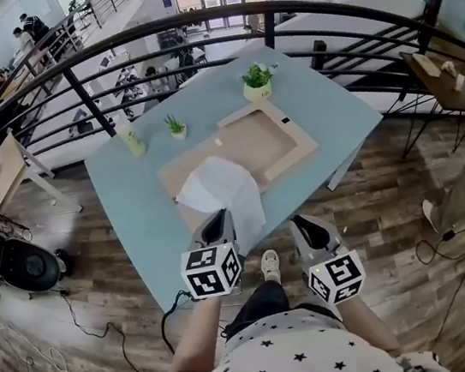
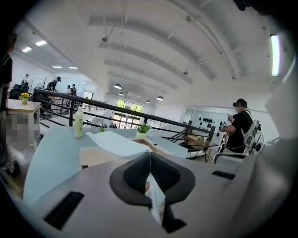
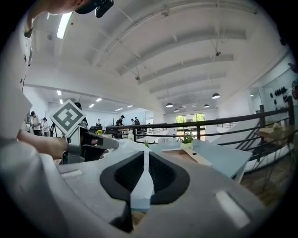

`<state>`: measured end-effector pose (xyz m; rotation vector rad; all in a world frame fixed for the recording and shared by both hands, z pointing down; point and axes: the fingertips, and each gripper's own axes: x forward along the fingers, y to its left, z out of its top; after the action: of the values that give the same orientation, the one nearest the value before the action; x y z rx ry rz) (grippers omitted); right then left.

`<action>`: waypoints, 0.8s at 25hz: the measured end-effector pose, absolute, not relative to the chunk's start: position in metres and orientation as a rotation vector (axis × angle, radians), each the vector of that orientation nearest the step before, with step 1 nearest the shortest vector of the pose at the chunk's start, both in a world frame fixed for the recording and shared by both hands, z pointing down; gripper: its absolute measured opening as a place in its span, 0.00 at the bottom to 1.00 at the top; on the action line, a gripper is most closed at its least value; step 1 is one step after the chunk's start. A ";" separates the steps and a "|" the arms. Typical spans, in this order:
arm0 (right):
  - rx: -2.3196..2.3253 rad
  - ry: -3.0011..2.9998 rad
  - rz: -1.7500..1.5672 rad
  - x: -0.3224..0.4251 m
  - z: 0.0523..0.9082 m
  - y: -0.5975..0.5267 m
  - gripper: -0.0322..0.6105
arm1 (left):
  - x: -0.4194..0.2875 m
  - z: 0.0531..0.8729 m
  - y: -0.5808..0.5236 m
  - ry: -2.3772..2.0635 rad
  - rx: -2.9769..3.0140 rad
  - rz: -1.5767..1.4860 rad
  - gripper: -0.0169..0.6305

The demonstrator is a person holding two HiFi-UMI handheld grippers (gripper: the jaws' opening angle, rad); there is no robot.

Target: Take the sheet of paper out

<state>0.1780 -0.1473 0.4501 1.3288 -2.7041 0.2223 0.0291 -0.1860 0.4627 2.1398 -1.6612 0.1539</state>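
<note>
While the left gripper (image 1: 217, 224) is held over the near edge of the light-blue table (image 1: 122, 197), its jaws are pressed together on an edge of the sheet of paper (image 1: 220, 187). The sheet is seen raised off the table, curving away from the pads over the near part of the wooden frame (image 1: 287, 142). The right gripper (image 1: 308, 228) is held just beside the left. Its jaws are drawn to a narrow slit, and no object is seen gripped in it. A potted plant (image 1: 257, 82) and a bottle (image 1: 130, 140) are noted at the far side.
</note>
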 end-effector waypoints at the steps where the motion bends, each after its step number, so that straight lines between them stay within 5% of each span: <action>1: 1.343 -2.703 0.215 0.179 0.448 -0.146 0.10 | 0.030 0.461 -0.181 -1.658 2.143 0.145 0.04; 20: 1.371 -2.718 0.168 0.189 0.437 -0.119 0.06 | 0.043 0.452 -0.131 -1.617 2.170 0.054 0.04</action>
<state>0.1893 -0.1188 0.4371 1.3705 -2.7175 0.1676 0.0431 -0.1307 0.4524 2.1705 -1.6169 0.0542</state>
